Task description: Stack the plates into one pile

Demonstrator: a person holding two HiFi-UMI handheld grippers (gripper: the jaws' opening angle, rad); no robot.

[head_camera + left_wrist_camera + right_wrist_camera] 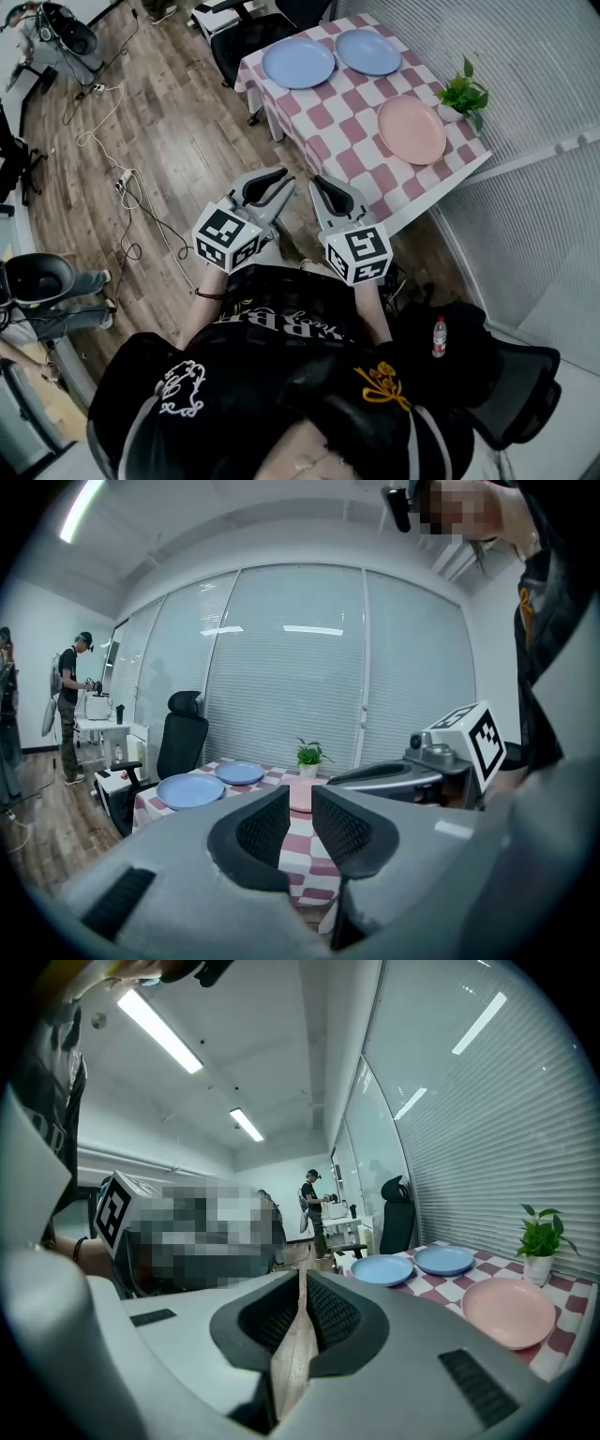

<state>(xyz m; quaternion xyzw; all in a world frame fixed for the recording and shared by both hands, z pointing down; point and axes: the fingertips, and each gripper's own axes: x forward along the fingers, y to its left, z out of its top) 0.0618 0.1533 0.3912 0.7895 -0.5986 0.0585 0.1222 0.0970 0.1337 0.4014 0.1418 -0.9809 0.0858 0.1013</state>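
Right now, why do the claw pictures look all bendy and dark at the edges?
Left gripper view: a wide lens bows the blinds and darkens the corners, and the left claw looks huge. Right gripper view: same bend, bright ceiling lights. Head view: straighter, evenly lit.

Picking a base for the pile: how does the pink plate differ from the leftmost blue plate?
Colour: the pink plate is pink, the leftmost blue plate pale blue. Place: pink lies toward the near end of the cloth, blue at the far end. Neighbours: pink sits by the plant, blue by a second blue plate. Shared: both lie flat, empty and unstacked on that cloth.
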